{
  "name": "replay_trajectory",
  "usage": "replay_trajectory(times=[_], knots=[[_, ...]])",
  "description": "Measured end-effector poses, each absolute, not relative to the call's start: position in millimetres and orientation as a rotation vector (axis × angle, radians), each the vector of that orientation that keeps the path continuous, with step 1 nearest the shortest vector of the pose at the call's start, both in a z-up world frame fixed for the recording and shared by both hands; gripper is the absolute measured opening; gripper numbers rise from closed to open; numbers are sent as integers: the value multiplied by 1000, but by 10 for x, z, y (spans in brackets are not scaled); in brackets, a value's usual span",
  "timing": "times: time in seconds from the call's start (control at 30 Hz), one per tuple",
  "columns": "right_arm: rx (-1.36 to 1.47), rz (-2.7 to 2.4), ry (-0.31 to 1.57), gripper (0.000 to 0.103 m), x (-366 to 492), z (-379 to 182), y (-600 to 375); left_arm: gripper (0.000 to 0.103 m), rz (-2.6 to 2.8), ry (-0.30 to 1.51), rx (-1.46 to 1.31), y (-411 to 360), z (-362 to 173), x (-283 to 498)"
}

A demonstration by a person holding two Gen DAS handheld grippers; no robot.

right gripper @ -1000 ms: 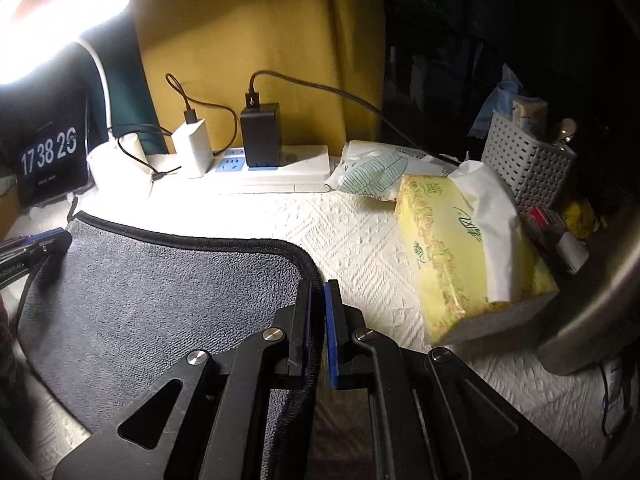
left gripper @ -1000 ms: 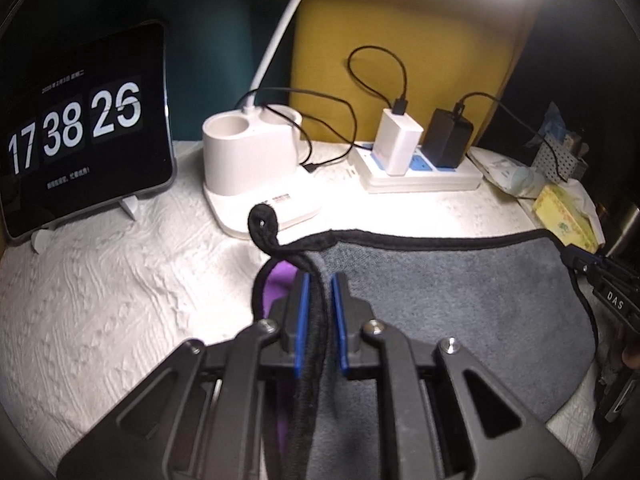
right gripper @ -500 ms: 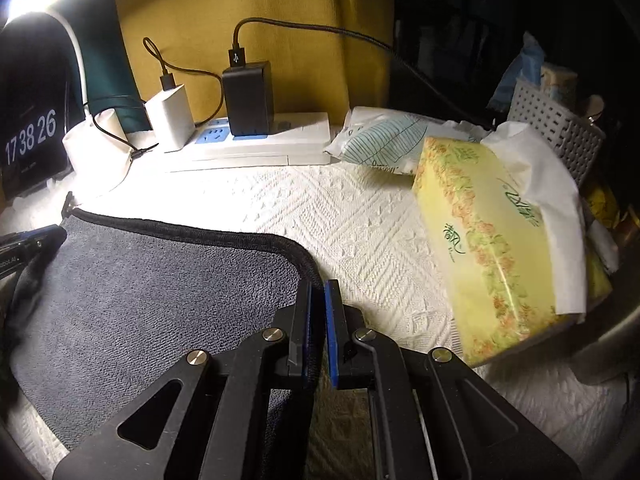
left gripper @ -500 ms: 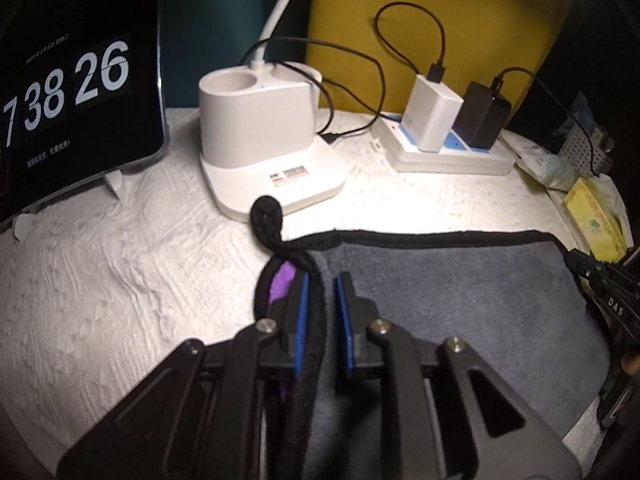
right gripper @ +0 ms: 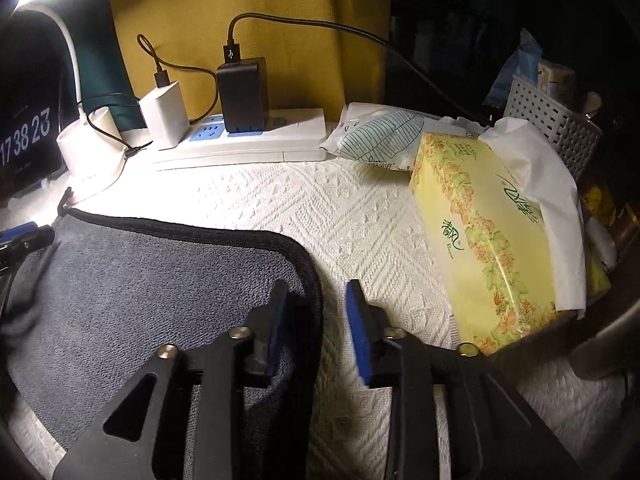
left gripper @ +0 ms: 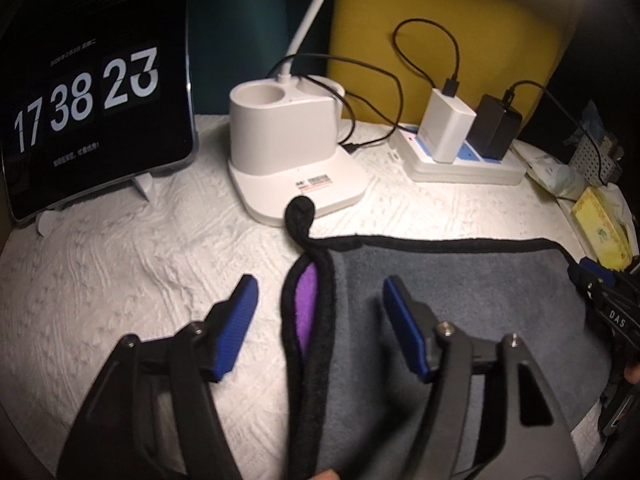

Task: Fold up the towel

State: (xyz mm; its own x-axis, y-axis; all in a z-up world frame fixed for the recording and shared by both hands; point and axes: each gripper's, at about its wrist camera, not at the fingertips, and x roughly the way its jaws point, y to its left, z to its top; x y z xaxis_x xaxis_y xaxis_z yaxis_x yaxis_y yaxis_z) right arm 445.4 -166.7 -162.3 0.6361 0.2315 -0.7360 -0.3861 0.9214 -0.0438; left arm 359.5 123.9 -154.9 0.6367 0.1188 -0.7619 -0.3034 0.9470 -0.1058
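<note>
A grey towel (left gripper: 460,300) with a black hem lies folded on the white embossed table cover; a strip of its purple underside (left gripper: 306,312) shows at the left edge, and a black hanging loop (left gripper: 299,216) sticks out at the corner. My left gripper (left gripper: 318,300) is open, its jaws straddling the towel's left edge without holding it. In the right wrist view the towel (right gripper: 140,292) lies at the left. My right gripper (right gripper: 316,308) is open, its jaws on either side of the towel's right hem.
A tablet clock (left gripper: 92,120) stands at the back left. A white lamp base (left gripper: 288,152) and a power strip with chargers (left gripper: 464,156) sit behind the towel. A yellow tissue pack (right gripper: 488,240), a wipes pouch (right gripper: 384,136) and a white basket (right gripper: 556,128) crowd the right.
Both grippers opened and let go of the towel's hem; the towel now lies flat on the table. The clock ticked from 26 to 27.
</note>
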Motion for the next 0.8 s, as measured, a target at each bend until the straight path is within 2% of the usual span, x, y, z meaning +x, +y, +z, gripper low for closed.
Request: replay_trajectory(times=[0.13, 0.8], knots=[[-204, 361, 802, 37, 4407, -1554, -1660, 79, 244, 839, -249, 1243, -1505, 3506], [-183, 373, 766, 37, 3971, -1280, -1739, 80, 197, 803, -254, 1006, -1305, 3051]])
